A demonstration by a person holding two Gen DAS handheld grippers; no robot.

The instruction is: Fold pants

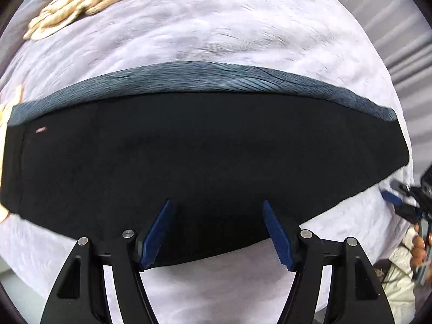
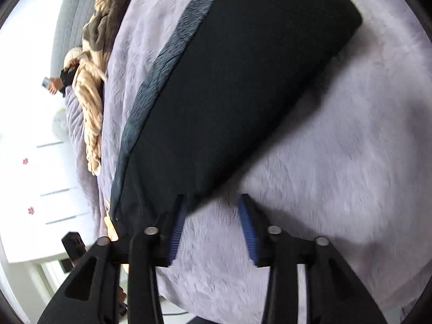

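Pants: black fleece-lined pants (image 1: 205, 148) lie flat mid-frame on lilac plush bed cover (image 1: 189, 35), ready for folding.
Left tool (image 1: 217, 232): apart, empty, straddling near edge.
Right tool (image 2: 213, 226): apart, empty, at pants' corner.

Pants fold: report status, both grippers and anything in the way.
Left gripper open over the black pants. Right gripper open, at their edge, holding nothing. Pants flat on lilac blanket. Cream throw at far edge, clear of pants.
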